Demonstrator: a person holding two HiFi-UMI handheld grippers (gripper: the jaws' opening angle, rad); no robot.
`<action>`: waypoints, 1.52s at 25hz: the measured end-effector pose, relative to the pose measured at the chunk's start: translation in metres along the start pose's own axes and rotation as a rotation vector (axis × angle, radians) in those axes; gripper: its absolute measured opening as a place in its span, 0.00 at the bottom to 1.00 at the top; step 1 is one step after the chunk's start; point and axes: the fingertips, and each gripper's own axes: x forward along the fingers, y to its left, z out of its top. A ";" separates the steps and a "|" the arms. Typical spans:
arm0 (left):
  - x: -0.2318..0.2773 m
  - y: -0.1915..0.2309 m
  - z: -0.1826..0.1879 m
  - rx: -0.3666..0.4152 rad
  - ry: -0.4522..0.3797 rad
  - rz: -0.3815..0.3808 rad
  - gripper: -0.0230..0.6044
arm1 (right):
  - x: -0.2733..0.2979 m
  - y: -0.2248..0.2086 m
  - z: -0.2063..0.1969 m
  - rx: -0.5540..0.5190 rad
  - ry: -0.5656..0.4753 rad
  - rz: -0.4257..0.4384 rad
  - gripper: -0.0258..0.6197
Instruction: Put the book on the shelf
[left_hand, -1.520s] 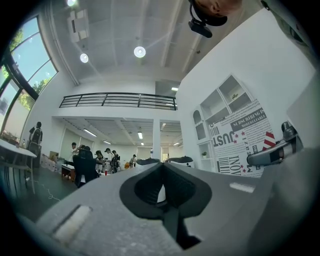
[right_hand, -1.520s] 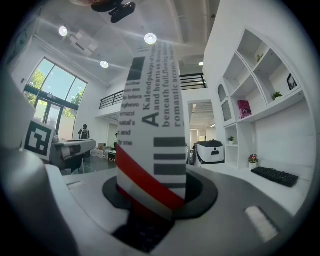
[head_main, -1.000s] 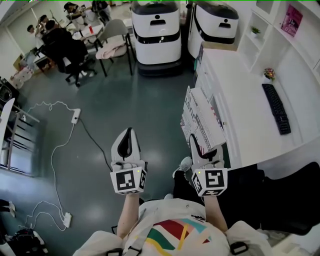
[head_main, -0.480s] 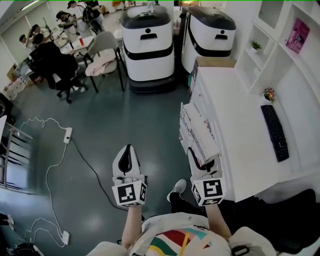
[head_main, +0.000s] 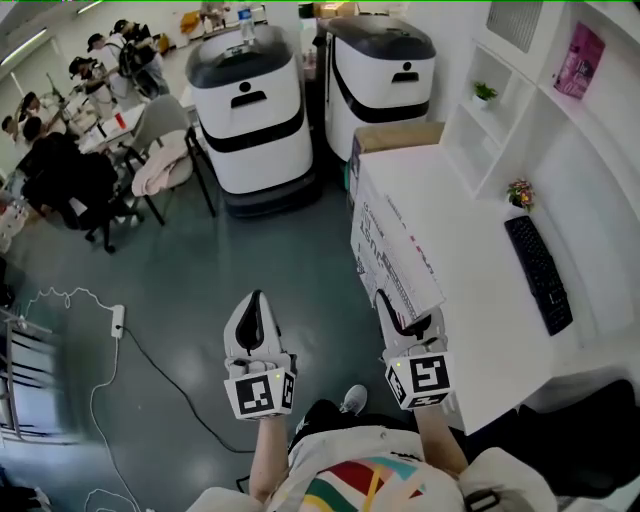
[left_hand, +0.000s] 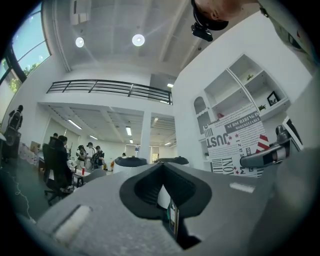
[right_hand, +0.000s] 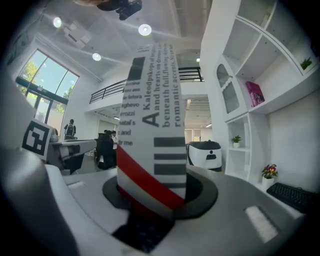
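Observation:
The book (head_main: 396, 254) is a thick white volume with black print and red stripes. My right gripper (head_main: 405, 313) is shut on its near end and holds it out over the left edge of the white desk (head_main: 470, 300). In the right gripper view the book (right_hand: 155, 125) stands upright between the jaws. The white wall shelf (head_main: 560, 110) rises to the right, beyond the desk, and also shows as the shelf (right_hand: 260, 80) in the right gripper view. My left gripper (head_main: 257, 300) hangs over the floor to the left of the book, shut, with nothing in it.
A black keyboard (head_main: 538, 272) and a small flower pot (head_main: 519, 192) are on the desk. The shelf holds a pink book (head_main: 580, 58) and a little plant (head_main: 484, 93). Two white and black machines (head_main: 247, 110) stand ahead. People sit at a table (head_main: 60, 170) far left. A cable and power strip (head_main: 117, 320) lie on the floor.
The view has moved forward and turned towards the desk and shelf. Both grippers keep their places in it, and the right one still holds the book.

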 end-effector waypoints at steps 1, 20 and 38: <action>0.010 -0.007 0.002 0.004 -0.008 -0.022 0.04 | 0.002 -0.009 0.002 -0.003 -0.005 -0.020 0.28; 0.235 -0.232 0.017 -0.103 -0.141 -0.828 0.04 | -0.018 -0.188 0.030 -0.012 -0.038 -0.798 0.28; 0.259 -0.362 0.021 -0.199 -0.165 -1.385 0.04 | -0.095 -0.195 0.020 0.037 -0.038 -1.426 0.28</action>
